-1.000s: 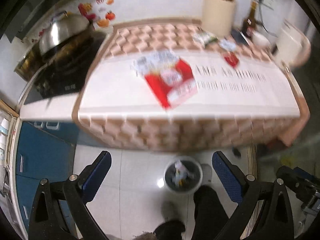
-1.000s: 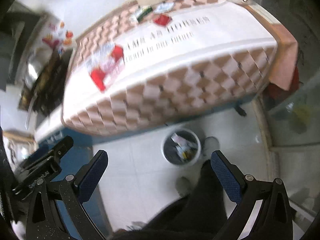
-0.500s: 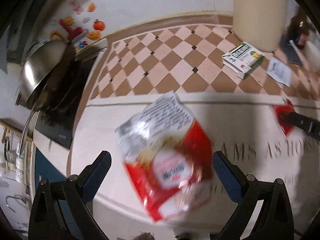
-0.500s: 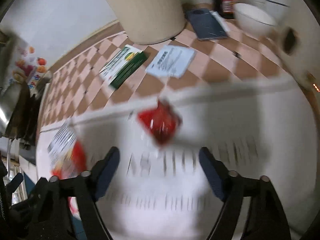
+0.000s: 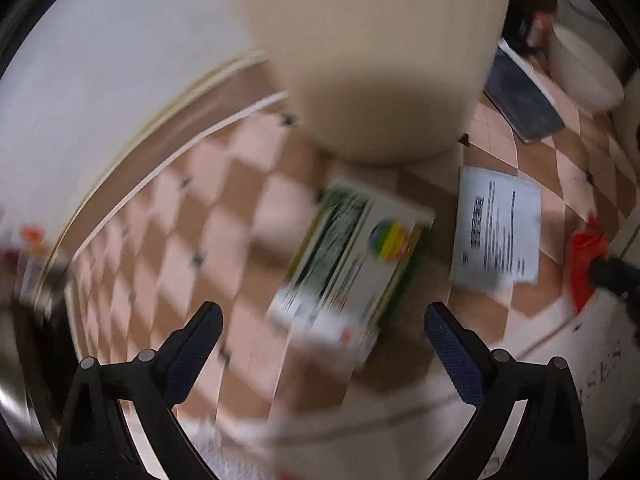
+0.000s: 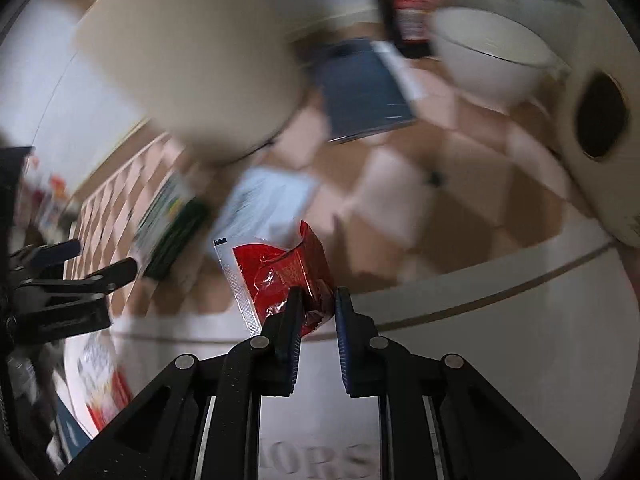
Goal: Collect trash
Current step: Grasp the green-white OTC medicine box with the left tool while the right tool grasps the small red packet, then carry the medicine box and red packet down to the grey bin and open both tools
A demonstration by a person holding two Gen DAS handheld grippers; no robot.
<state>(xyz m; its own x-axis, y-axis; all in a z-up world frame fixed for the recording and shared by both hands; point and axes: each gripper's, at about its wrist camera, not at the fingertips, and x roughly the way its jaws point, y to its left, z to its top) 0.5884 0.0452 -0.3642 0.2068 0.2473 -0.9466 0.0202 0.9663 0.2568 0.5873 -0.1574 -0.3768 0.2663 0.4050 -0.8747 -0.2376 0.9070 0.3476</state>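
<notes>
Now the right gripper (image 6: pixel 316 306) has pinched the red wrapper (image 6: pixel 280 276) off the table (image 6: pixel 500 344) (it was open before), so that trash can go, while the left gripper (image 5: pixel 322 334), wide apart, has reached the box (image 5: pixel 352 256).

Home kitchen, checked tablecloth (image 5: pixel 224 216), white bowl (image 6: pixel 492 64), sauce bottle (image 6: pixel 408 8), cream utensil crock (image 5: pixel 372 52)
</notes>
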